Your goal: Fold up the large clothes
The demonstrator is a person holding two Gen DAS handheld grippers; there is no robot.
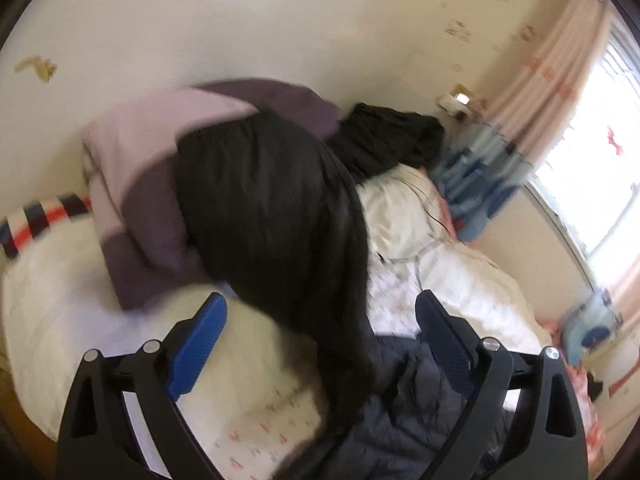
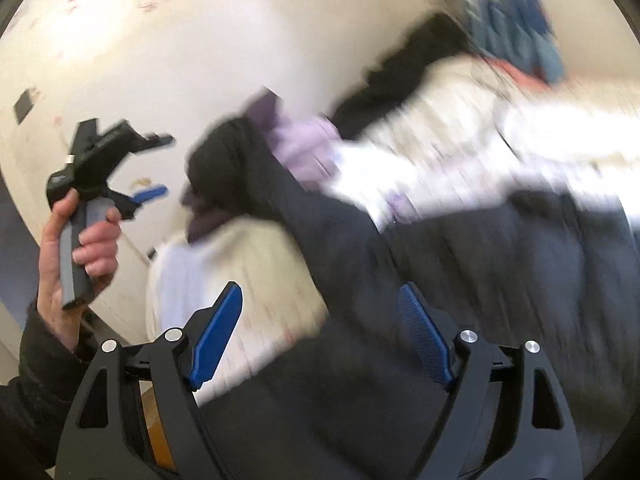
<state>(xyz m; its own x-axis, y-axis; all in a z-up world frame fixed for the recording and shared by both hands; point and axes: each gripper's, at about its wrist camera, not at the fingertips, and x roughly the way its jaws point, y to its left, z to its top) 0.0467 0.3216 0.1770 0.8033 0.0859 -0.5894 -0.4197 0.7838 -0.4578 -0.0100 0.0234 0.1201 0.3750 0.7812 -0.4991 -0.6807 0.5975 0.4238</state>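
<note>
Ok so both grippers are empty right now and I'm between grabs. The left hand-held gripper (image 1: 320, 320) has its blue pads spread wide with nothing pinched, and the right hand-held gripper (image 2: 320, 320) is the same, jaws apart over dark cloth without pressing on it. In the right wrist view I can also see the person's left hand (image 2: 80, 240) wrapped round the grey handle of the other tool, held up off to the side of the bed.

The thing I'm folding is the big black garment (image 1: 272, 208), looks like a long padded coat. It's draped across the bed (image 1: 52, 288), running from the lilac-and-purple duvet (image 1: 132, 184) near the wall down toward me, where a darker quilted part (image 1: 404, 412) bunches up right under the left gripper. Beyond the coat, further along the bed toward the window, there's another black heap (image 1: 388, 140) and a white pillow (image 1: 396, 216).

My read: the coat isn't flat yet, so the next grab matters. I'd go for two matching corners of the hem or the shoulders, one per gripper, not random bunches in the middle. Padded fabric is thick and slippery, so I'd bite deep into a seam and close fully before lifting. Then pull it taut over the bed, clear of the duvet, so it doesn't drag that along. Both views are smeary, so I can't tell where the sleeves actually are. I'd slow down first.
</note>
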